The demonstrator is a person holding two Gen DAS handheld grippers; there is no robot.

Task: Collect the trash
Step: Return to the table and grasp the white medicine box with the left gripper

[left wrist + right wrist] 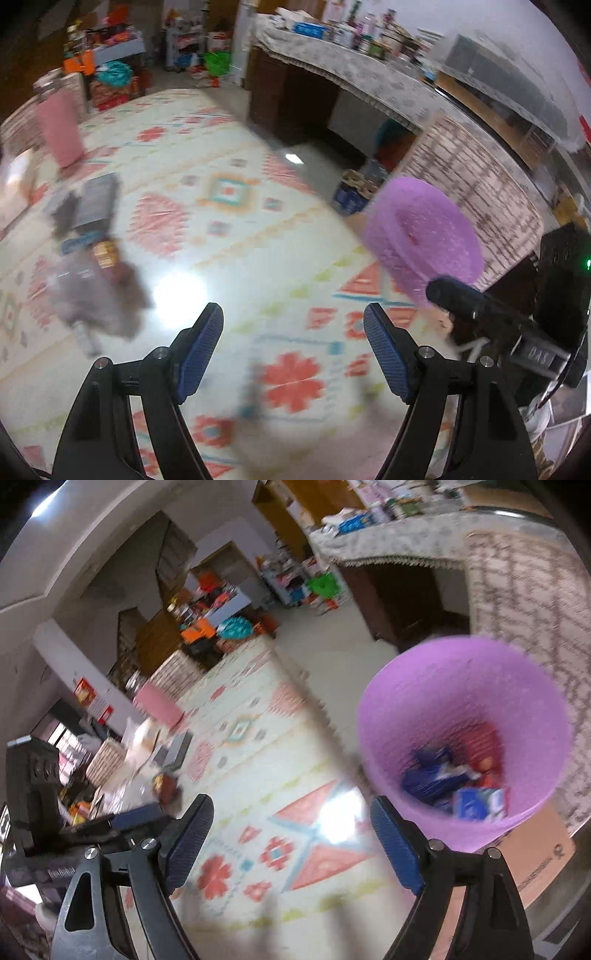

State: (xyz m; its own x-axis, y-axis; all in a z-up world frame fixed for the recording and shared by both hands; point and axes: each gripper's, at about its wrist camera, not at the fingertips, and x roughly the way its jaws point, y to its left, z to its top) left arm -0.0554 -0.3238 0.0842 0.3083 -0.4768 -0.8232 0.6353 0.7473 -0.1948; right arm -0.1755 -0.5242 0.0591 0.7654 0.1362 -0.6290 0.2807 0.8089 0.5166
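Here, both grippers were open and empty above the patterned mat, with the purple bin alongside.

Legible writing was scarce: "DAS" showed on the right gripper's body in the left wrist view, and the print on a cardboard box (pixel 535 860) under the bin was too blurred to read. The left gripper (pixel 293 343) stood with its blue pads apart, nothing between them. The right gripper (pixel 291 840) stood wider apart, also holding nothing. The bin (pixel 465 738) stood at the mat's (pixel 236 229) right edge, beside a brick-patterned cover, and held blue and red wrappers (pixel 454 779). More litter (pixel 96 291) lay on the mat's left side, blurred. A cloth-covered counter (pixel 354 74) crowded with items ran along the far wall.
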